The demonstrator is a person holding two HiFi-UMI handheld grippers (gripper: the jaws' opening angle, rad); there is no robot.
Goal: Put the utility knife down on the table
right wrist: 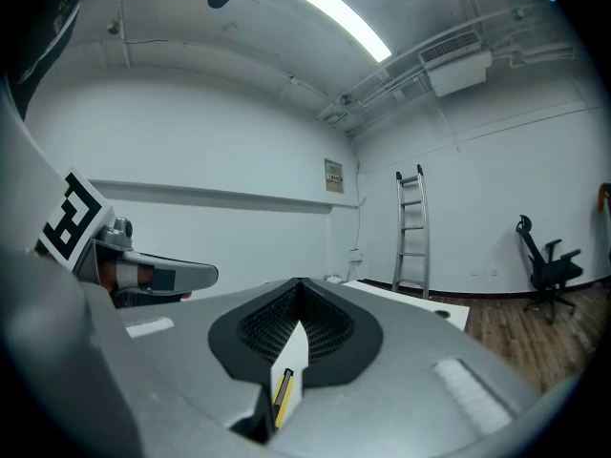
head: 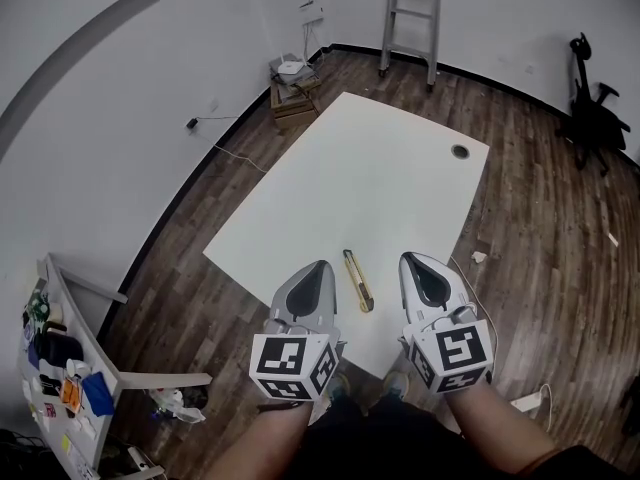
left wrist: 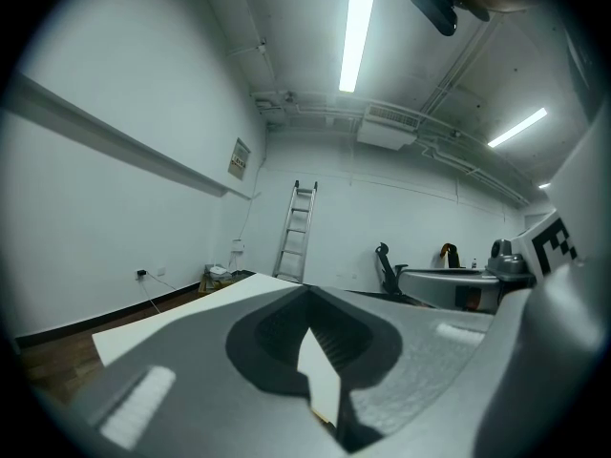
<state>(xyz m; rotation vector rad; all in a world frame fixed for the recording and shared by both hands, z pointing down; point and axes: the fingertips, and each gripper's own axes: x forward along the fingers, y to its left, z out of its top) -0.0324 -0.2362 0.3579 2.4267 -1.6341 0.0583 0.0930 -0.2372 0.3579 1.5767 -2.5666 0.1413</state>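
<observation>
Yellow-and-black slim utility knife [head: 357,280] lies flat on white rectangular table [head: 380,168], apparently already set down. Grey left gripper [head: 318,268] and right gripper [head: 411,261] flank the knife, both closed on nothing.

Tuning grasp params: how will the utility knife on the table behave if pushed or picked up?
The utility knife looks slim and rigid, so probably stiff and light. Lying flat on the smooth white table, it would likely slide or spin, not roll. Its low profile may make pinching awkward.

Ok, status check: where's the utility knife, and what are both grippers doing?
Left gripper shut, empty. Right gripper shut, empty. Utility knife flat on the table between them, touching neither. Nothing in the way.
</observation>
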